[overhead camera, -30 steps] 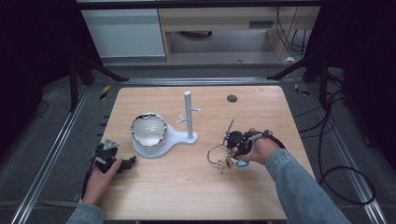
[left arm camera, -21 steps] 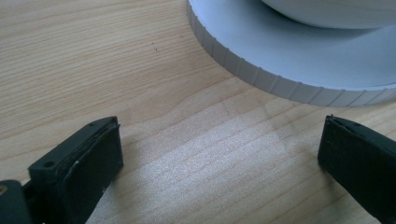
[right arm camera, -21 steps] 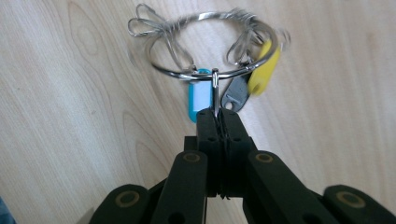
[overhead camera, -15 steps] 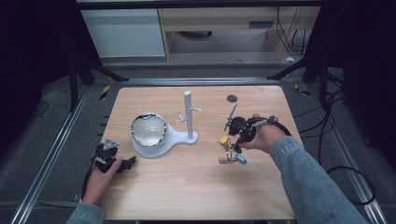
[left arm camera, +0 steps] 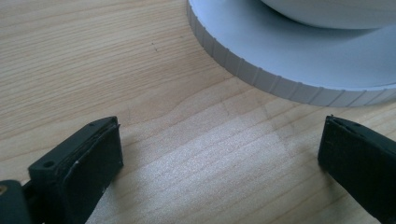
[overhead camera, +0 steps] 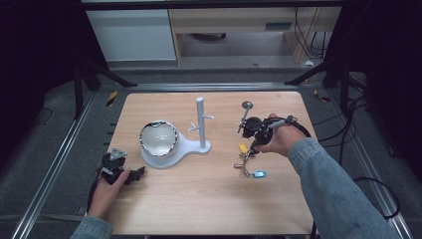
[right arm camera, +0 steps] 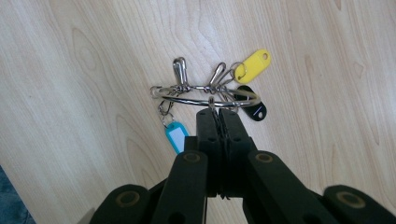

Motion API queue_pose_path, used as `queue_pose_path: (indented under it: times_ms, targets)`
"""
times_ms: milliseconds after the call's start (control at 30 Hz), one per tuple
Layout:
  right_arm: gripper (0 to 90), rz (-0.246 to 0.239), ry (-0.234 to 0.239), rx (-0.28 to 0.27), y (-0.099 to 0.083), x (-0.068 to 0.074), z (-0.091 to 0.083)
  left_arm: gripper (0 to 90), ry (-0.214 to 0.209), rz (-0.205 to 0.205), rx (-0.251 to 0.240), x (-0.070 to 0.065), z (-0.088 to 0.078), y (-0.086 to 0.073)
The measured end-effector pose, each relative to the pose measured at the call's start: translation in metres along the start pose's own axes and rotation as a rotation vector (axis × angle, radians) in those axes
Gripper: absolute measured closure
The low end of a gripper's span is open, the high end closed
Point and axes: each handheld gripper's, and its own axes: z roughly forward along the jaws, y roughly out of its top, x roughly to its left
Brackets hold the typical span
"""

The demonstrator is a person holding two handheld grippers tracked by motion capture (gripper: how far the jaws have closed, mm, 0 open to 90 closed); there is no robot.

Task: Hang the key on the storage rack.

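I have the right gripper (right arm camera: 218, 116) clamped on the key ring (right arm camera: 205, 97), left gripper (left arm camera: 219, 154) open, next hook it on the stand (overhead camera: 201, 122) peg.

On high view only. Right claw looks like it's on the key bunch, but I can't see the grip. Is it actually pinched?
Observer: Yes. In the right gripper view the right claw is shut on the near side of the metal ring that carries the clips and tags.
Operator: I count a yellow and a blue tag. Any more?
Observer: Three in all: yellow tag, blue tag and a black tag tucked beside the claw tip.
Operator: Left claw holding anything?
Observer: No. The left claw is open over bare wood with nothing between its pads. The ribbed edge of the white stand base is just ahead of it.
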Motion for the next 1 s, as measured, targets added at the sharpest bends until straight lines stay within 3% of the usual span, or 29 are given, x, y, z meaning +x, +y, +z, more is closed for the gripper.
queue_pose_path:
  times_ms: [300,1000]
  targets:
    - [88.8,0.012,0.019,-0.001,0.001,-0.005,-0.003,0.0,0.000,0.000,0.000,0.000,0.000,0.000]
    - [88.8,0.023,-0.002,-0.025,0.024,-0.017,-0.048,0.0,0.000,0.000,0.001,0.000,0.000,0.000]
